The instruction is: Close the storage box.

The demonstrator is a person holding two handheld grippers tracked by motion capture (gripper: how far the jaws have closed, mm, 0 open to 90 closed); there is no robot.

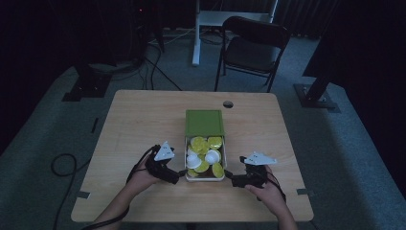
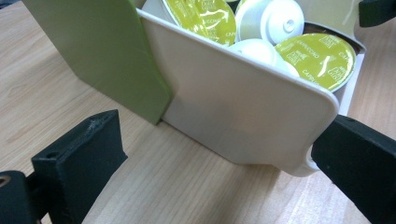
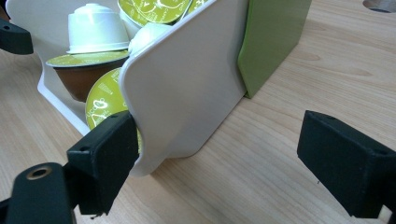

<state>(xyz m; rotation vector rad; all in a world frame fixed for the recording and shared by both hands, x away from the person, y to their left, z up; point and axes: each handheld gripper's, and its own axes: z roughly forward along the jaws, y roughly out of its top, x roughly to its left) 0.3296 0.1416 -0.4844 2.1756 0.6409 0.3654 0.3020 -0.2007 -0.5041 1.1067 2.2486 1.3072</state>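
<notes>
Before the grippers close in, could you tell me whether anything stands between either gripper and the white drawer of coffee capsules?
Nothing visible does. The left gripper and right gripper flank the white drawer, jaws open, each with one jaw at a near corner and bare wooden table around.

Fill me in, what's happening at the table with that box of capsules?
A person holds a hand-held gripper in each hand, one at either side of the near end of a white tray full of coffee capsules, partly slid out of its green sleeve. The left hand-held gripper has its jaws wide open, one jaw touching the tray's near corner. The right hand-held gripper is open too, one jaw against the opposite corner. Neither is clamped on the tray yet.
</notes>
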